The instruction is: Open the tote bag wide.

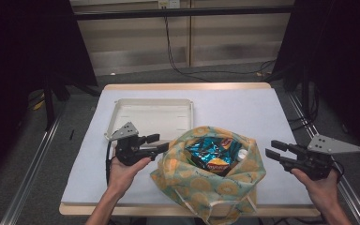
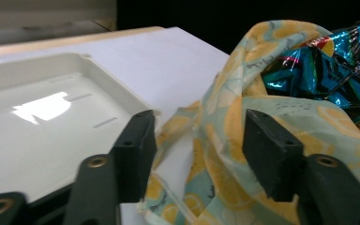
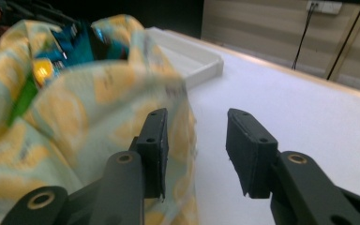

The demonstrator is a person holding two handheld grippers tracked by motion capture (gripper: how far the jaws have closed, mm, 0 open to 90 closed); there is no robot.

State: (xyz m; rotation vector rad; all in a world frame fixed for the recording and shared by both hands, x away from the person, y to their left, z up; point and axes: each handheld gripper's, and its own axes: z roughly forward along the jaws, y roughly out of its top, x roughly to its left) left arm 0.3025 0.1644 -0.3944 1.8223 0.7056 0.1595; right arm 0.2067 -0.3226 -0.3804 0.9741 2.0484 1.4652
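Cloth bag point(image 1: 211, 173), lower centre of frame, set between left hand-held gripper point(image 1: 161, 143), just beside, and right hand-held gripper point(image 1: 274, 150), farther; both held apart, empty.

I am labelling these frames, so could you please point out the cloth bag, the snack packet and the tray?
cloth bag point(image 1: 187, 183): high view, its front wall.
snack packet point(image 1: 211, 152): high view, its shiny blue face.
tray point(image 1: 150, 117): high view, its bare floor.

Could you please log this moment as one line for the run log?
bag: open on table, snack packet inside | left gripper: open at bag's rim | right gripper: open, apart from bag | tray: empty
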